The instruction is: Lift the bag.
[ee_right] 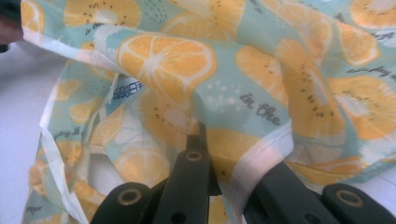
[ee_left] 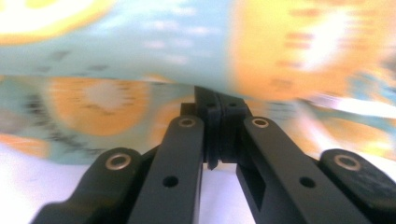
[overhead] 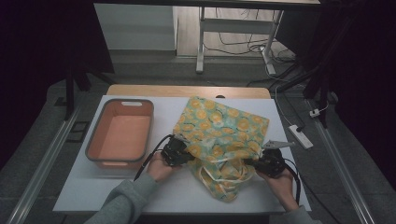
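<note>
Both grippers [overhead: 187,154] [overhead: 250,163] clamped on bag [overhead: 219,126]

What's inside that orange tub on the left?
Nothing that shows: the orange tub has a bare floor from rim to rim. Beside it, the fruit-print cloth bag lies apart on the white table; the bag's inside is covered.

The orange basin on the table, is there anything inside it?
No, the orange basin shows a bare bottom in the high view; the fruit-print cloth lies beside it.

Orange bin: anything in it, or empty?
Empty. The high view shows the orange bin's bare floor; the citrus-print bag lies on the table beside it.
</note>
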`<state>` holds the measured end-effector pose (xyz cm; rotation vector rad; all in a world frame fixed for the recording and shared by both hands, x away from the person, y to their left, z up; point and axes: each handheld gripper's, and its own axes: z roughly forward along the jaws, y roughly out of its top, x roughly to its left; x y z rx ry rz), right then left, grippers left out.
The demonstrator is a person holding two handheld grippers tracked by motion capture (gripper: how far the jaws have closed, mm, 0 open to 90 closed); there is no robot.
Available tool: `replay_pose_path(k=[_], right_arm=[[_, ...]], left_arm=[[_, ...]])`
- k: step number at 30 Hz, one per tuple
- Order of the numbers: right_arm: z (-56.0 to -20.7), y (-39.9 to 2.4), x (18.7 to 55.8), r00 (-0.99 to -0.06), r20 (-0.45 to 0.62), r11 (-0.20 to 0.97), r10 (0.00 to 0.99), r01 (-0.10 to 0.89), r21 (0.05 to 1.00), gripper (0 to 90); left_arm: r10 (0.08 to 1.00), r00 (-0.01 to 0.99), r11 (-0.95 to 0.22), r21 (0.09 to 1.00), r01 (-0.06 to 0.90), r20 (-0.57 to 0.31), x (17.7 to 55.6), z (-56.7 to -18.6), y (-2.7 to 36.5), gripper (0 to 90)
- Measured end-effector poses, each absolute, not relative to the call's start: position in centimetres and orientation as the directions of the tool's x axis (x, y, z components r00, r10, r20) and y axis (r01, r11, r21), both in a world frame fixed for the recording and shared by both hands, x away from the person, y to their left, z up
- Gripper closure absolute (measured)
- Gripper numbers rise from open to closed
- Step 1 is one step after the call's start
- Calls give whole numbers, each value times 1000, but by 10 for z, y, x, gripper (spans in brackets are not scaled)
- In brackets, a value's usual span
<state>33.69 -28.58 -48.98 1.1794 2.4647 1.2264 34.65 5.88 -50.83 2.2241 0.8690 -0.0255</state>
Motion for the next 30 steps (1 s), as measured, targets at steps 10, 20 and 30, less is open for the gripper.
replay_pose_path(k=[10,20,30], right_arm=[[-491,-285,337,-682,200,362,703,585,726,893],[-484,-291,335,-677,222,328,702,584,743,893],[-432,-291,322,-729,184,270,659,458,847,893]], left_arm=[[575,802,-603,580,548,-160,335,-519,27,376],[565,802,-576,603,552,-194,336,-509,50,890],[551,809,-372,808,458,-204,304,-444,103,891]])
